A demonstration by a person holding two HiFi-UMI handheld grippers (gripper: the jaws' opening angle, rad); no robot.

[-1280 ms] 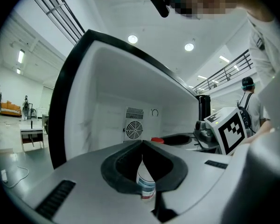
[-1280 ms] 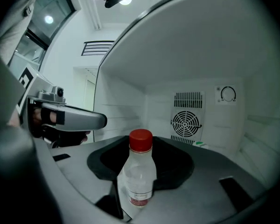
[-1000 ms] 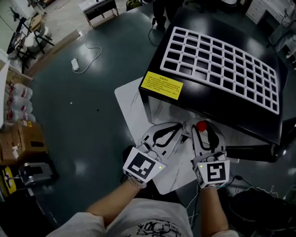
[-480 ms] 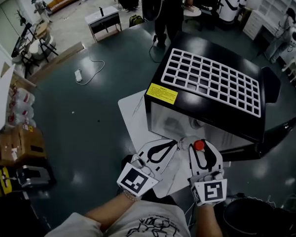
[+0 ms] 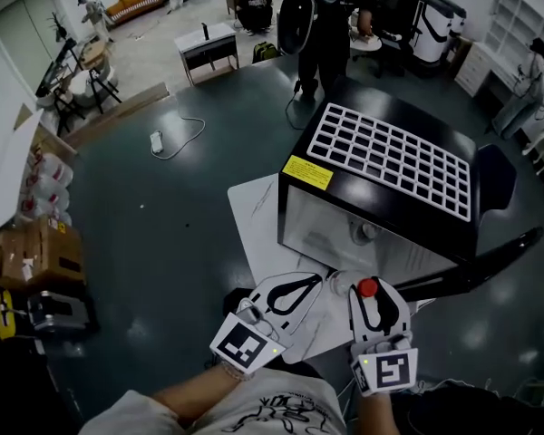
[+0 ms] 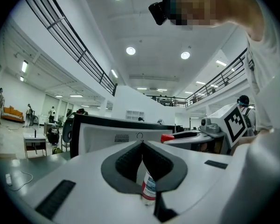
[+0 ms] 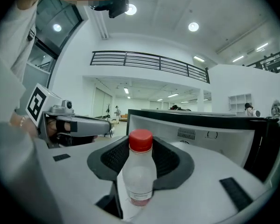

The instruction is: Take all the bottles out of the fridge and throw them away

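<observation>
- Head view: a black mini fridge with a white grid panel on its top (image 5: 390, 116) stands with its black door (image 5: 490, 259) swung open. Both tools are just in front of the opening. The left gripper (image 5: 319, 280) has its jaws drawn in until the tips meet. The right gripper (image 5: 374, 284) stands partly open around a clear plastic bottle with a red cap (image 5: 368, 287). A pale round form inside the fridge cannot be identified, and no bin is plainly in view.
- Judgement for the carry: keep both grips firm and the tools near level. Bring them clear of the door edge before turning towards the bin.
- Left gripper view: the black pads meet at the tips (image 6: 141, 144). A small bottle with a red, white and blue label (image 6: 148, 186) is pinched in the narrow slit between them, only its lower part showing. This grip looks slim, so jolts are best avoided.
- Right gripper view: the jaws stand about half apart, pads pressed on the red-capped bottle's shoulders (image 7: 140, 176). The bottle is upright, with its cap above the pads.
</observation>
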